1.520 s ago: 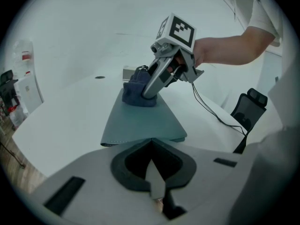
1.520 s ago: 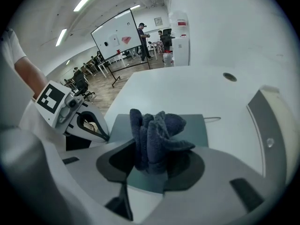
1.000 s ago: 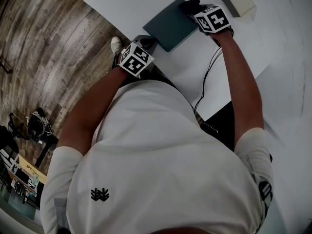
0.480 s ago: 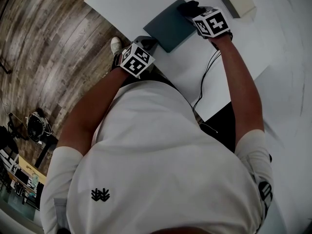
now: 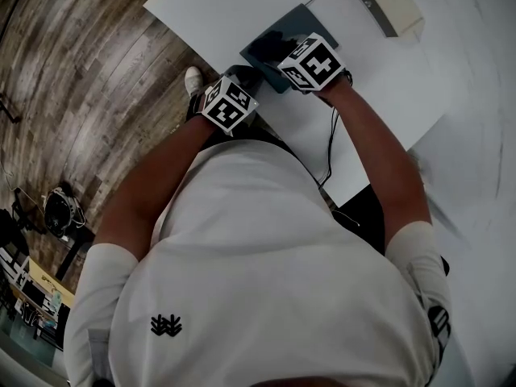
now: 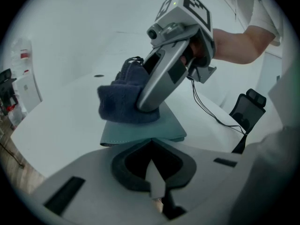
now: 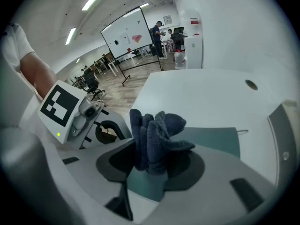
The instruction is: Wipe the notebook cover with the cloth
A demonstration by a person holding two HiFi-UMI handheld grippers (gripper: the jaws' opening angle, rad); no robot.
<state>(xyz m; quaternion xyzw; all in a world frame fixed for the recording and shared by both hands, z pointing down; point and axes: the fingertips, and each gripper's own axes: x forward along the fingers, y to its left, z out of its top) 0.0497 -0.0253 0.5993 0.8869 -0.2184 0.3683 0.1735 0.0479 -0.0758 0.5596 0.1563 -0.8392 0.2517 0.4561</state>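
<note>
Cloth pulled nearer across notebook, cable alongside

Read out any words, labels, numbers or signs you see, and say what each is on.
No readable text anywhere.
Marker cubes: black-and-white square patterns, no letters.
Shirt: small black emblem, no words.
Whiteboard: marks too small to read.
Red label: blurred.

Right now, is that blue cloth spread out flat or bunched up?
Bunched up: the cloth stands in thick folds, pinched in the right gripper's jaws, on the notebook.
</note>
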